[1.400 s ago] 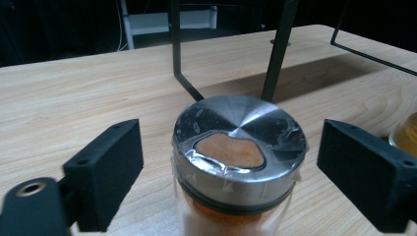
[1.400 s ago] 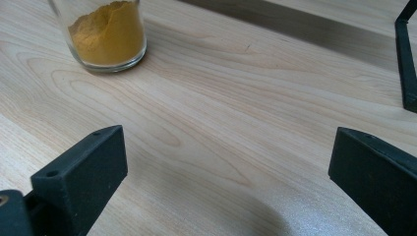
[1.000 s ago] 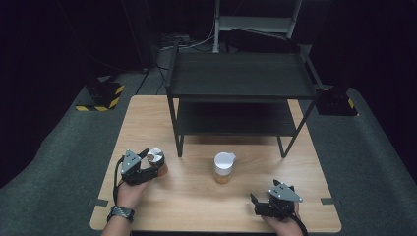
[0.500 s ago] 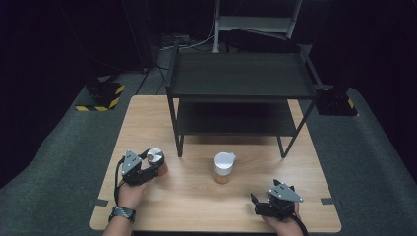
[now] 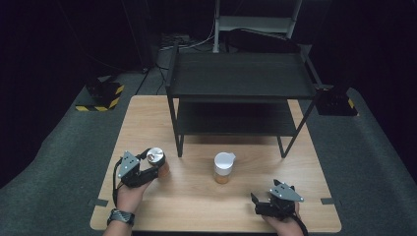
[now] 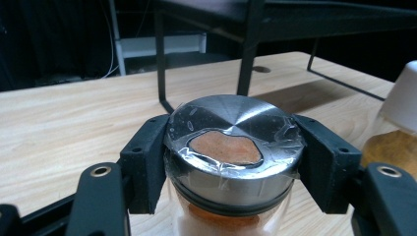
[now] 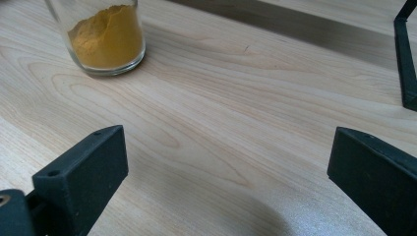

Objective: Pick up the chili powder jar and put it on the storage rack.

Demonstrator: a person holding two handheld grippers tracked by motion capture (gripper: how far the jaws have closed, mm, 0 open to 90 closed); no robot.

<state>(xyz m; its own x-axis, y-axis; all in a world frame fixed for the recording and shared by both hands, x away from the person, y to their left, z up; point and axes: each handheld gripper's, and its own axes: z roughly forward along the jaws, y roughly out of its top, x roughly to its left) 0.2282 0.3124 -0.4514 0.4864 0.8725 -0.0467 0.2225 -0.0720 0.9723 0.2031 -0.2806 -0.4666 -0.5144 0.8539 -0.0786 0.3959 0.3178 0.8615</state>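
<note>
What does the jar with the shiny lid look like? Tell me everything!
The jar is clear glass with reddish-orange powder inside. Its round metal lid is shiny, with wrinkled plastic film over a small window. It stands upright on the wooden table, and the left gripper squeezes it from both sides just below the lid.

Bare tabletop (image 5: 196, 196) around white-lidded jar (image 5: 223, 167)

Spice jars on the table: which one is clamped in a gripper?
The metal-lidded jar of reddish powder, clamped between the left gripper's jaws. The white-lidded jar of yellow powder stands free at mid-table, apart from the open right gripper.
</note>
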